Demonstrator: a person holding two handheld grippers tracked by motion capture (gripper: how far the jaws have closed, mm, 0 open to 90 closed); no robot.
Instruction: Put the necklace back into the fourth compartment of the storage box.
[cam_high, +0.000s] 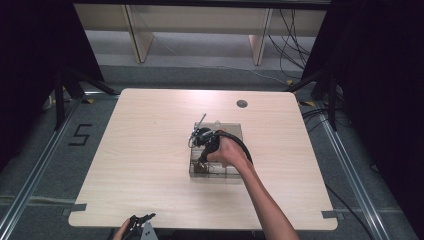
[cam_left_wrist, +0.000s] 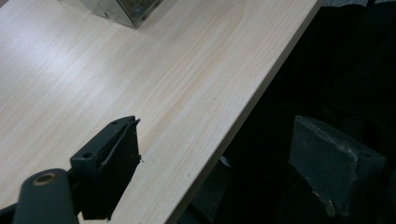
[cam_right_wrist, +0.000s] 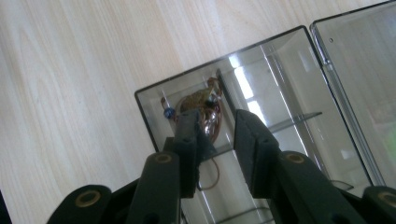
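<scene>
A clear plastic compartment box (cam_high: 234, 131) lies near the middle of the pale wooden table (cam_high: 140, 150). In the right gripper view a copper-coloured wire trinket (cam_right_wrist: 200, 99) with a blue bead lies in the box's (cam_right_wrist: 145, 122) corner compartment. My right gripper (cam_right_wrist: 217, 116) hangs just above that trinket, its jaws a little apart and nothing pressed between the pads. In the high view it (cam_high: 201, 162) points down into the box's near left corner. My left gripper (cam_high: 141, 223) rests at the table's front edge, open wide (cam_left_wrist: 217, 128) with nothing in it.
The box's clear lid (cam_right_wrist: 364, 70) lies open beside the compartments. A round cable hole (cam_high: 242, 103) sits at the table's far side. A corner of the box (cam_left_wrist: 128, 10) shows far off in the left gripper view. Black drapes flank the table.
</scene>
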